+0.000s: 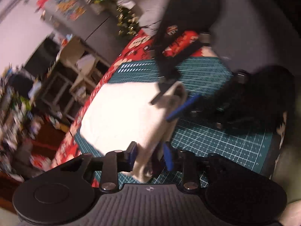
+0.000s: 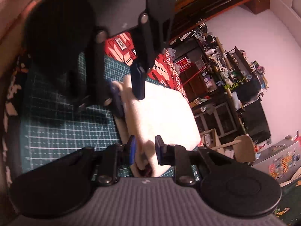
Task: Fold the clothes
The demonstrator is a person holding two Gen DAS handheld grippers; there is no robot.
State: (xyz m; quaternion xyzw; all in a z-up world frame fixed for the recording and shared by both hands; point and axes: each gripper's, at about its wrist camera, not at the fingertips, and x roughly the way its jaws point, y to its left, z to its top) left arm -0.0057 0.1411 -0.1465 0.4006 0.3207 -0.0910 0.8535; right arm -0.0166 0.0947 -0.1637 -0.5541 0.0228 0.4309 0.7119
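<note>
A white garment point(image 1: 120, 113) lies folded on a green cutting mat point(image 1: 216, 137), with a raised fold along its near edge. My left gripper point(image 1: 150, 153) straddles one end of that fold, its blue pads spread, and the cloth sits loose between them. My right gripper point(image 1: 167, 105) straddles the other end. In the right wrist view the garment point(image 2: 165, 113) is a bright rectangle on the mat point(image 2: 65, 131). There my right gripper point(image 2: 145, 148) stands parted around the fold, and the left gripper point(image 2: 128, 94) faces it from the far end.
The mat lies on a red patterned tablecloth point(image 1: 135, 45). Beyond the table's edge stand cluttered shelves point(image 2: 225, 79), a pale wooden chair point(image 2: 242, 146) and a grey fridge with magnets point(image 1: 71, 9). The table drops off just past the garment's far side.
</note>
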